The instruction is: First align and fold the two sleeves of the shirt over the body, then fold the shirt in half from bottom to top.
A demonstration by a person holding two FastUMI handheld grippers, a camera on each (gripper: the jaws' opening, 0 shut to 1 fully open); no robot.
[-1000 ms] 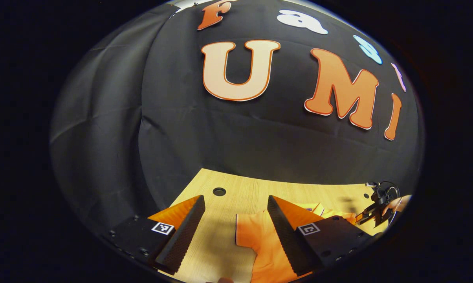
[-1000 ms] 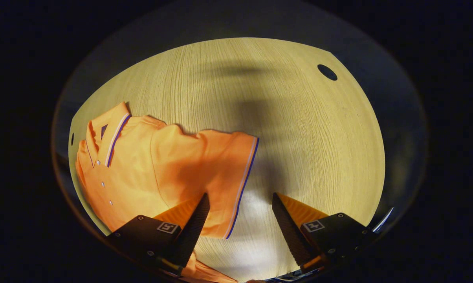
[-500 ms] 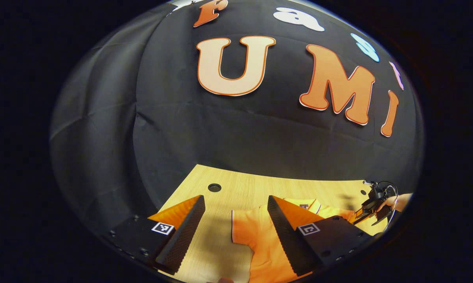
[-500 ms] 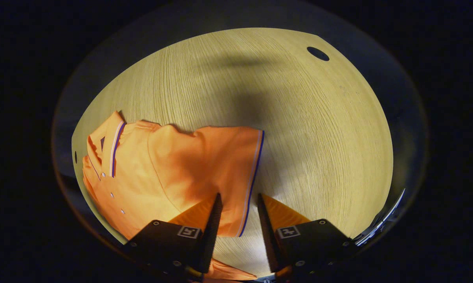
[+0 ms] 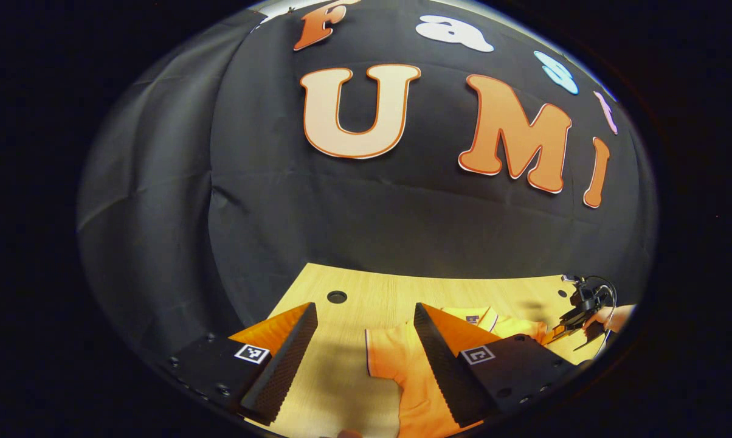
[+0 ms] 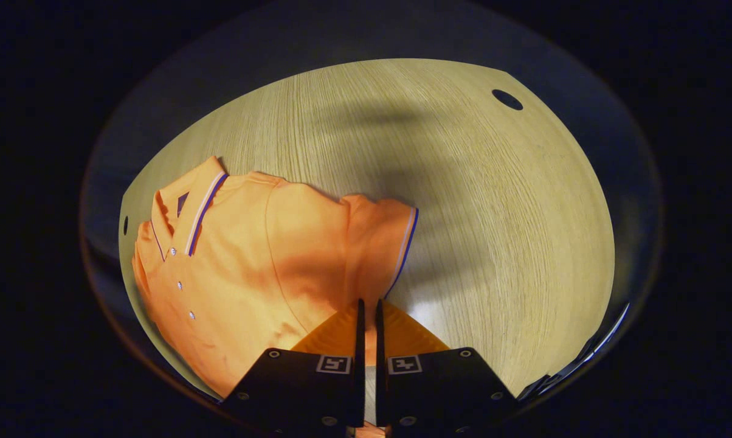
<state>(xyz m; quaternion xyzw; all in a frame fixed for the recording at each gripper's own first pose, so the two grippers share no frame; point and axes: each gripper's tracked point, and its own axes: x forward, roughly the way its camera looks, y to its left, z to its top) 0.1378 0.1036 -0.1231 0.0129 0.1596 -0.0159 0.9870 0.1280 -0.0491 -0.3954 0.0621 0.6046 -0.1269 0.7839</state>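
bench (image 6: 463, 201): pale wood, fine straight grain, matt with slight sheen. shirt (image 6: 250, 261): soft knit cloth, matt, lightly creased.

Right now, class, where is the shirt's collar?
In the right gripper view the collar lies at the shirt's far-left end, on the wooden table.

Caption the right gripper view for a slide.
Right gripper shut on the striped cuff of an orange polo shirt's sleeve, on a wooden table.
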